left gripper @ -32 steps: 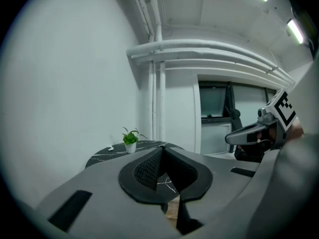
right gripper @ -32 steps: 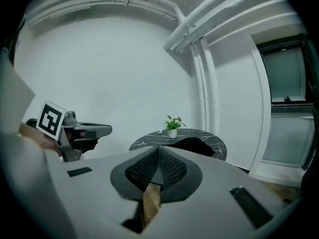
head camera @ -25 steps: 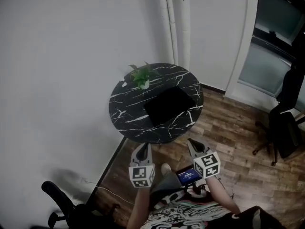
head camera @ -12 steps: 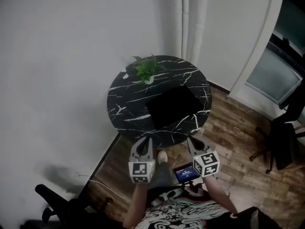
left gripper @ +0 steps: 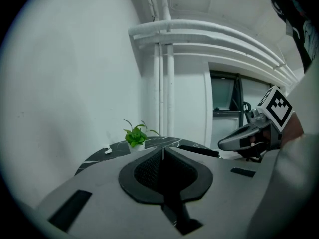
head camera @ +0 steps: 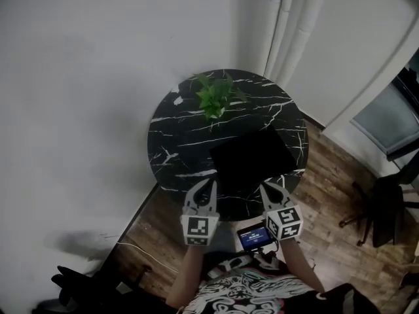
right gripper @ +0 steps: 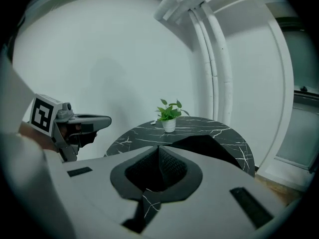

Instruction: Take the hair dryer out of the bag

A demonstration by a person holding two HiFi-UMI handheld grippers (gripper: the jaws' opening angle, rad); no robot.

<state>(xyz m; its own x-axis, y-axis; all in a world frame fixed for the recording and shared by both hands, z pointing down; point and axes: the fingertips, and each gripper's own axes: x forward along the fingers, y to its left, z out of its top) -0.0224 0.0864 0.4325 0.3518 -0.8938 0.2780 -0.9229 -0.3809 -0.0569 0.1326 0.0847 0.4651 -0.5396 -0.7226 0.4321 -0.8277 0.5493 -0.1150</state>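
Black bag (head camera: 252, 161) flat on marble table (head camera: 173, 133), near right side; my left tongs (head camera: 203, 185) and right tongs (head camera: 269, 188) both pinched together, empty.

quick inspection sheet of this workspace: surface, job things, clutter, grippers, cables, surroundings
surface: round black marble table, standing on a wood floor
job's things: black bag lies flat on the table's near right part; hair dryer not in view
clutter: small potted plant at the far side; white scrap near the left edge
grippers: left gripper and right gripper both shut, nothing between the jaws, by the table's near edge
cables: thin white cable on the floor by the wall
surroundings: white wall with pipes; office chair at right, second chair at lower left
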